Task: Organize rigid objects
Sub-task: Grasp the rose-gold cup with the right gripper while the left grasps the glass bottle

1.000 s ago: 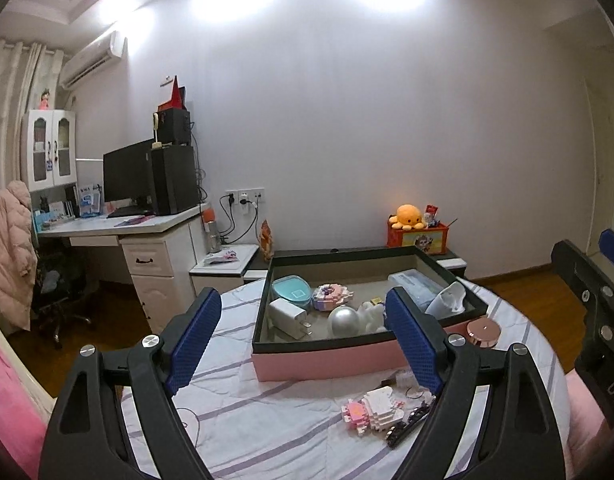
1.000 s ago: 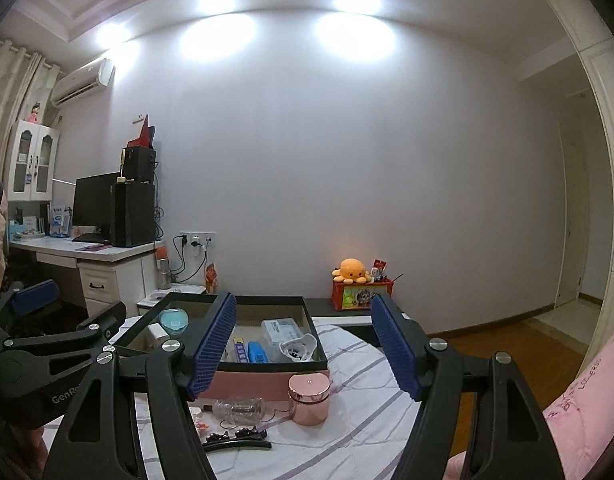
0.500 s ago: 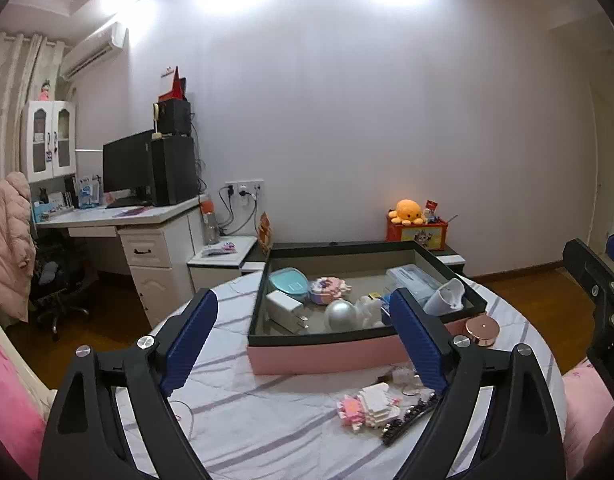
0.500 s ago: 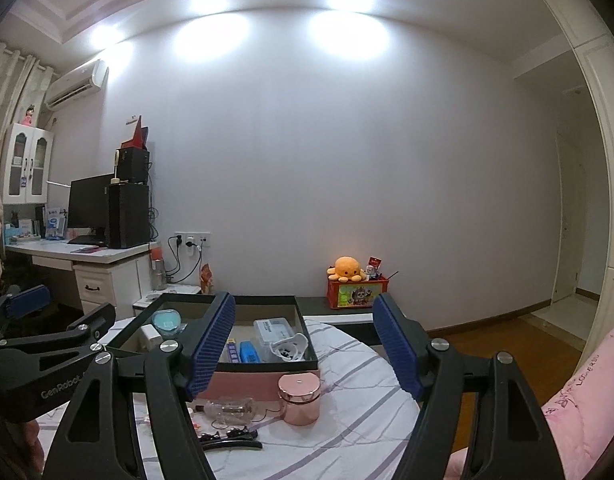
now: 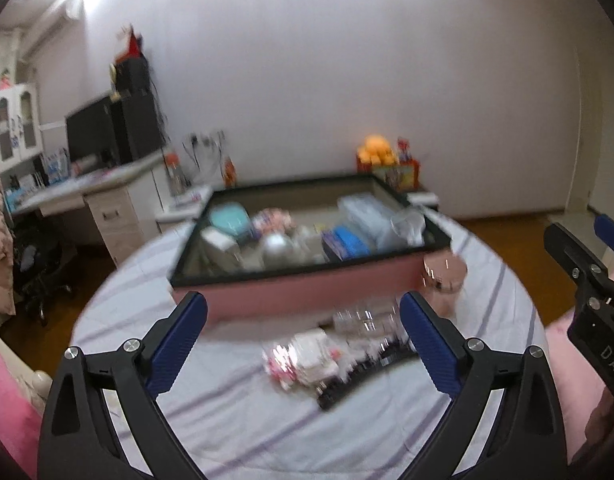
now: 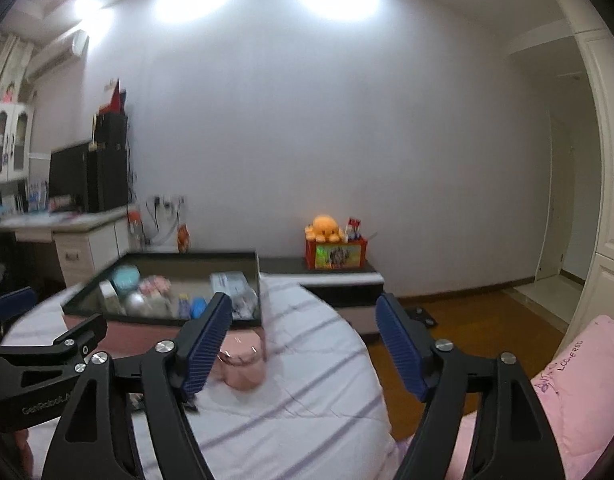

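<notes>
A pink box with a dark rim (image 5: 307,294) stands on the round striped table (image 5: 235,412) and holds several small items. In front of it lie a pink-and-white block toy (image 5: 303,356), a clear bottle (image 5: 363,316) and a black clip (image 5: 359,376). A rose-gold jar (image 5: 445,276) stands at the box's right corner. My left gripper (image 5: 303,344) is open and empty above the loose items. My right gripper (image 6: 303,344) is open and empty, just right of the jar (image 6: 243,364). Both views are blurred.
A desk with a monitor (image 5: 95,132) stands at the left. A low cabinet with an orange plush toy (image 6: 325,228) stands behind the table (image 6: 299,400). A pink cushion (image 6: 579,384) lies at the right. Wooden floor (image 6: 475,320) lies beyond the table.
Both grippers have moved forward and tilted down toward the table. The box and loose items now look larger and lower in view. Both stay open.
</notes>
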Demonstrator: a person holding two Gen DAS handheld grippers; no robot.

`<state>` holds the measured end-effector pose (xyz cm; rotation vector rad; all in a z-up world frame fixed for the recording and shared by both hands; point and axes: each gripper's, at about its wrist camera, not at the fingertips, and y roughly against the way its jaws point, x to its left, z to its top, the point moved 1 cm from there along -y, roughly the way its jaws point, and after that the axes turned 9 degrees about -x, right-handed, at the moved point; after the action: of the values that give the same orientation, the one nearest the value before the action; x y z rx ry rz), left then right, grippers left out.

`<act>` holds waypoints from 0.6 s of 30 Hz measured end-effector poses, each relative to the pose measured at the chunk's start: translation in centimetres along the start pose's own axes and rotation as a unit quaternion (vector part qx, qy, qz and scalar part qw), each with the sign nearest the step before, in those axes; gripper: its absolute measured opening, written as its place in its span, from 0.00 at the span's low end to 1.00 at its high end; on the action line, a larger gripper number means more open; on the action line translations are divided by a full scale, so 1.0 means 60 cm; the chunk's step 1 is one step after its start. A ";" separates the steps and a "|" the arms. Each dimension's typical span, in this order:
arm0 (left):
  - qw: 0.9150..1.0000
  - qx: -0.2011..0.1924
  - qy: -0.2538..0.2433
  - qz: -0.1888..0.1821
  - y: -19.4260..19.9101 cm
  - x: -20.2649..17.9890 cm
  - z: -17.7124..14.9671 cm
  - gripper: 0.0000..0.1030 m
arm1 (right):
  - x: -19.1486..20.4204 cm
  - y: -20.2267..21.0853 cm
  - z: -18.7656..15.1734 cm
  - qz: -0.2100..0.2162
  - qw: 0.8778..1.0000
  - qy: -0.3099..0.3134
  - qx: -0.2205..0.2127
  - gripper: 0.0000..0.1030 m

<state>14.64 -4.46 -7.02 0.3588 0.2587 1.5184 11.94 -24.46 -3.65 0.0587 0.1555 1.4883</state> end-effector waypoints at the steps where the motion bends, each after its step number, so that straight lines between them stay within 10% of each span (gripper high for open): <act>1: 1.000 0.013 0.002 -0.004 -0.007 -0.002 -0.002 0.96 | -0.002 -0.010 -0.005 0.004 1.000 0.006 0.014 0.77; 18: 0.988 0.155 0.007 -0.005 -0.115 -0.009 -0.019 0.96 | 0.023 -0.172 -0.081 0.138 0.976 0.015 0.166 0.77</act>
<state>20.55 -5.06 -10.76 0.5919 0.5108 1.4717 21.54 -24.23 -9.95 0.3381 0.4345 1.7274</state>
